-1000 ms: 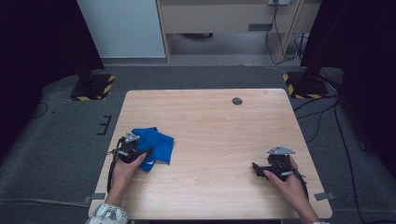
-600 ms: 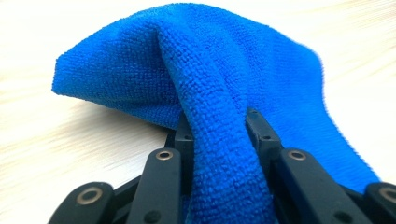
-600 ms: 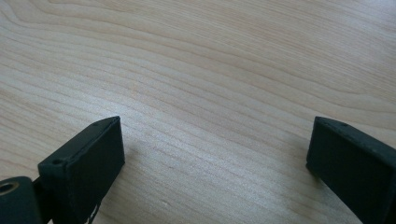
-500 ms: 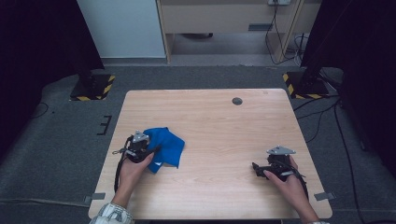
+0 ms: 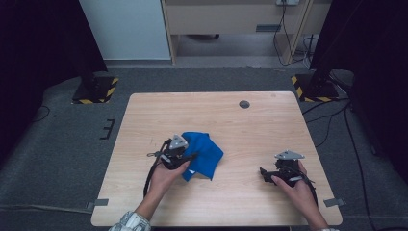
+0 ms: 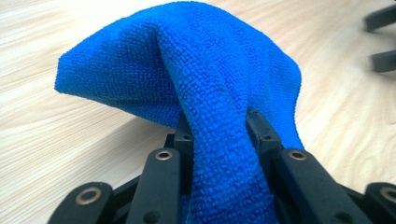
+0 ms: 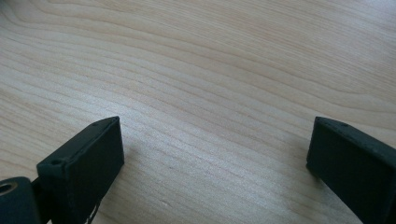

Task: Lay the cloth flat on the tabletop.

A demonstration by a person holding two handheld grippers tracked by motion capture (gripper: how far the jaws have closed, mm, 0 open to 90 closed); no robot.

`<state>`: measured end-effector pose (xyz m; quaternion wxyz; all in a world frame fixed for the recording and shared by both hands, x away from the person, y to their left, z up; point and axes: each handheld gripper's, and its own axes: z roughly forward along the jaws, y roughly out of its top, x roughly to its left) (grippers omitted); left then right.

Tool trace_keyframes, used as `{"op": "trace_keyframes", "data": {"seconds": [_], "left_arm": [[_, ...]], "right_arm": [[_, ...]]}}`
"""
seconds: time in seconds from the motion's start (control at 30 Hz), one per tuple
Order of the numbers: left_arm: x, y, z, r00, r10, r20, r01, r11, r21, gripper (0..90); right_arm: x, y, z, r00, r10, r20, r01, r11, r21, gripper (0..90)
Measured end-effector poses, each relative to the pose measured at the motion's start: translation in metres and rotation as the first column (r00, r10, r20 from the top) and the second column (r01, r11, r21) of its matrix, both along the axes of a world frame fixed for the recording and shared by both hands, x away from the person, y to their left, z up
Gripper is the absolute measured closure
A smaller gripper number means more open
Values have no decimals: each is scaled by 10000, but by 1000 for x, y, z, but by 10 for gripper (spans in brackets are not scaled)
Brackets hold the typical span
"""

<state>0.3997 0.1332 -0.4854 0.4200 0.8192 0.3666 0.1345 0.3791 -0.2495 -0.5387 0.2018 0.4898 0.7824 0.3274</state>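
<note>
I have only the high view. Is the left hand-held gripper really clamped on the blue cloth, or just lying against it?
Observer: Clamped. In the left gripper view a bunched fold of the blue cloth is pinched between the jaws of the left hand-held gripper.
Operator: Is the whole cloth off the table?
Observer: No. Beyond the jaws the cloth arches up, and its far edge appears to rest on the wooden table.
Operator: And the right hand-held gripper?
Observer: The right hand-held gripper is open, jaws wide apart, with bare tabletop between them.
</note>
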Motion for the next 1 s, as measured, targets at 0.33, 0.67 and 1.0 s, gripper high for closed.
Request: {"op": "trace_keyframes", "data": {"seconds": [0.33, 0.67, 1.0], "left_arm": [[5, -57, -16, 9954, -855, -429, 855, 9963, -24, 690], [9, -60, -28, 9977, -588, -348, 595, 9980, 191, 338], [-3, -46, -2, 9984, -152, 536, 168, 9995, -285, 202]], "right_arm": [[0, 0, 0, 10000, 1, 1, -1, 10000, 0, 39], [0, 0, 0, 10000, 53, -28, -53, 10000, 28, 32], [0, 0, 0, 10000, 73, -41, -73, 10000, 24, 32]]}}
